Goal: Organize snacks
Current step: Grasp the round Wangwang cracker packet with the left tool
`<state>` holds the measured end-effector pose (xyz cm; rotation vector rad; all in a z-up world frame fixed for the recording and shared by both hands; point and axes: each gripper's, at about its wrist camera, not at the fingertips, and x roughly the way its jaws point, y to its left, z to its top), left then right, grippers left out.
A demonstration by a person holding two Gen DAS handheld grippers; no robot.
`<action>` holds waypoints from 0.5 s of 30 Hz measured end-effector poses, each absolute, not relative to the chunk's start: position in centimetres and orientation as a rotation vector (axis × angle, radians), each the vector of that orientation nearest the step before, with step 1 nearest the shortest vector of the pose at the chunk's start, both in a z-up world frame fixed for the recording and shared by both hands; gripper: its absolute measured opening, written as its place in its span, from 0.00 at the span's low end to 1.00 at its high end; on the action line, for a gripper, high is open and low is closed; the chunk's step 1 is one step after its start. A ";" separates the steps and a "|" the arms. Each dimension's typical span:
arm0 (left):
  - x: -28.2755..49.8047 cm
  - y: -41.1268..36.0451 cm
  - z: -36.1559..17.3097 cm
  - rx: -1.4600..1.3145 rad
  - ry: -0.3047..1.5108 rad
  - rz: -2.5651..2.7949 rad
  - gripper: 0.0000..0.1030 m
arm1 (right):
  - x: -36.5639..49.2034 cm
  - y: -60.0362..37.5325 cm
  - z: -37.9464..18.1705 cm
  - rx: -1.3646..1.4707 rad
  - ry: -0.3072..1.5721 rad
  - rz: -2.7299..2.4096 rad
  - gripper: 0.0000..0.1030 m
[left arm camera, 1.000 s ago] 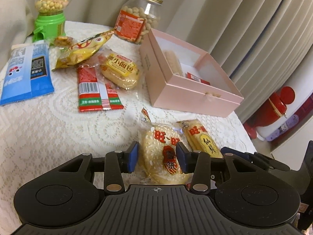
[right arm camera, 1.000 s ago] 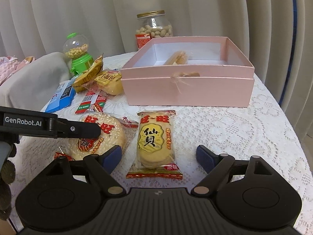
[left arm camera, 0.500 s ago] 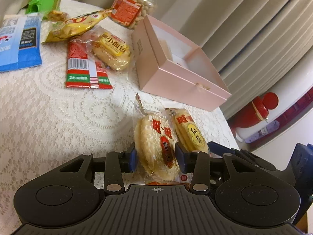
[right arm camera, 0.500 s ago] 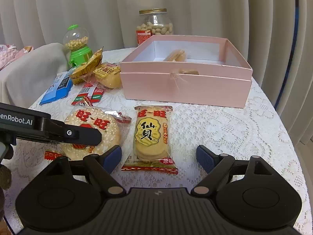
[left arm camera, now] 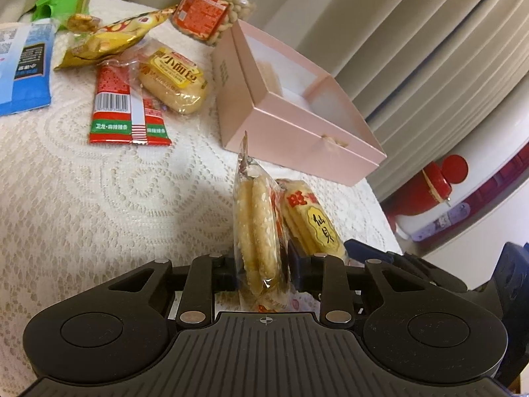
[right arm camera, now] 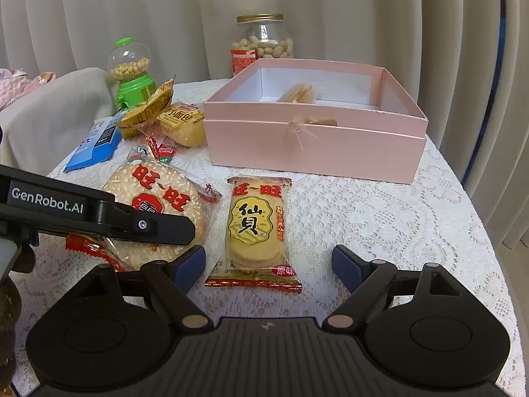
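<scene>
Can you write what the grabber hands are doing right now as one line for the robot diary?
left gripper: just closed on round rice cracker pack, tipped on edge | right gripper: open, around yellow cracker pack, not touching | pink box: open

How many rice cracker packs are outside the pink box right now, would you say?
2: the round rice cracker pack clamped in the left gripper, the rectangular rice cracker pack on the tablecloth beside it.

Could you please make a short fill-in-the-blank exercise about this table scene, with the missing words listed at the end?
1. The left claw is shut on the round sesame rice cracker packet, which stands on its ____.
2. The right claw is ____, with the yellow rectangular rice cracker packet lying between its fingers.
3. The open cardboard box on the white lace tablecloth is ____ in colour.
4. The glass jar of peanuts has a ____ lid.

Missing words: edge; open; pink; gold
</scene>
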<state>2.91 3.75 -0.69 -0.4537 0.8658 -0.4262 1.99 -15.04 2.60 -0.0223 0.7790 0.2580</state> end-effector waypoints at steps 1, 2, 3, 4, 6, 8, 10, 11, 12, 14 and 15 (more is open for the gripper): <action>2.7 3.8 -0.7 -0.453 0.859 -0.424 0.30 | 2.0 -15.0 2.6 -0.024 0.779 0.258 0.82; 2.5 3.7 -0.8 -0.453 0.851 -0.420 0.30 | 2.0 -15.0 2.6 -0.026 0.779 0.257 0.82; 2.2 3.6 -0.8 -0.451 0.843 -0.416 0.30 | 2.0 -15.0 2.6 -0.026 0.778 0.257 0.82; 2.0 3.6 -0.9 -0.448 0.834 -0.412 0.30 | 2.0 -15.0 2.6 -0.026 0.777 0.256 0.82; 1.8 3.5 -0.9 -0.441 0.818 -0.406 0.30 | 2.0 -15.0 2.5 -0.027 0.777 0.257 0.82; 1.6 3.6 -0.9 -0.446 0.809 -0.409 0.28 | 2.0 -15.0 2.5 -0.028 0.778 0.258 0.83; 1.6 3.9 -1.1 -0.470 0.805 -0.409 0.26 | 2.1 -15.0 2.5 -0.031 0.778 0.258 0.83; 1.5 4.0 -1.1 -0.479 0.802 -0.407 0.26 | 2.1 -15.0 2.5 -0.031 0.778 0.259 0.84; 1.4 4.2 -1.1 -0.486 0.799 -0.403 0.25 | 2.1 -15.0 2.5 -0.032 0.780 0.263 0.85; 1.1 4.6 -1.0 -0.487 0.789 -0.391 0.25 | 2.2 -15.0 2.4 -0.031 0.785 0.277 0.88; 1.0 4.7 -0.9 -0.484 0.784 -0.384 0.24 | 2.3 -15.0 2.4 -0.030 0.788 0.284 0.90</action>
